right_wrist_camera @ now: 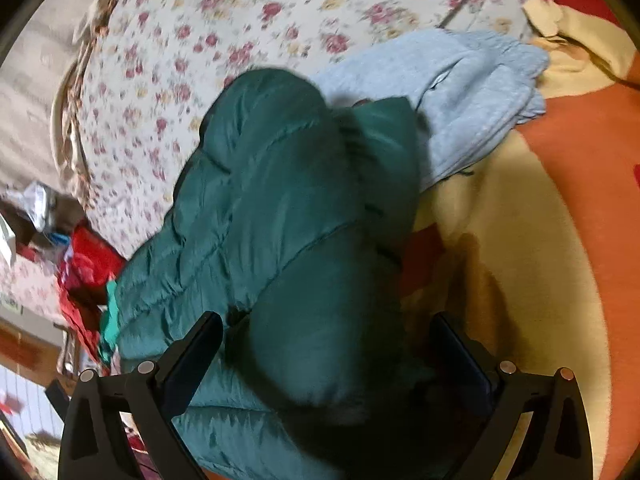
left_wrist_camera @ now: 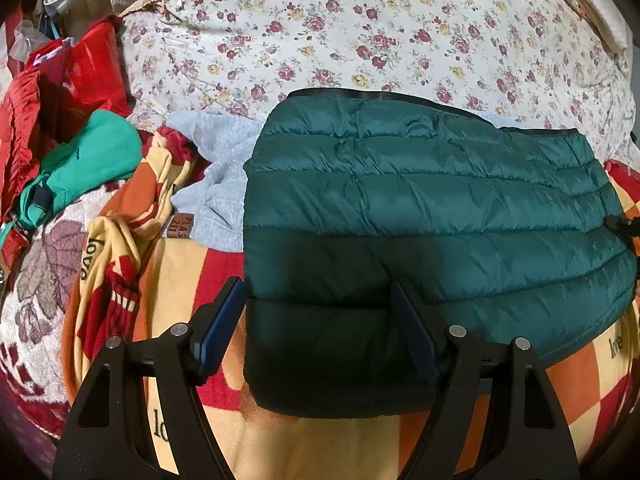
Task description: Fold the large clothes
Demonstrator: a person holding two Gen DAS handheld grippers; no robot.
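Lying folded on a checked red, orange and cream blanket [left_wrist_camera: 188, 264], a dark green quilted jacket [left_wrist_camera: 420, 200] is seen with its far edge reaching over a floral bedsheet [left_wrist_camera: 360, 24]. The left gripper [left_wrist_camera: 320, 292] is held spread at the jacket's near left corner; one finger is placed just outside the left edge and the other rests over the quilted top, so the corner sits between the jaws, but no pinch on the cloth can be made out. The right gripper [right_wrist_camera: 332, 328] is held wide apart above the jacket's other end, with a puffy bulge of the fabric between its fingers and neither pad seen pressing on it. A pale grey sweatshirt [right_wrist_camera: 460, 92] is partly covered by the jacket. Red and bright green clothes [left_wrist_camera: 76, 136] are heaped at the left.
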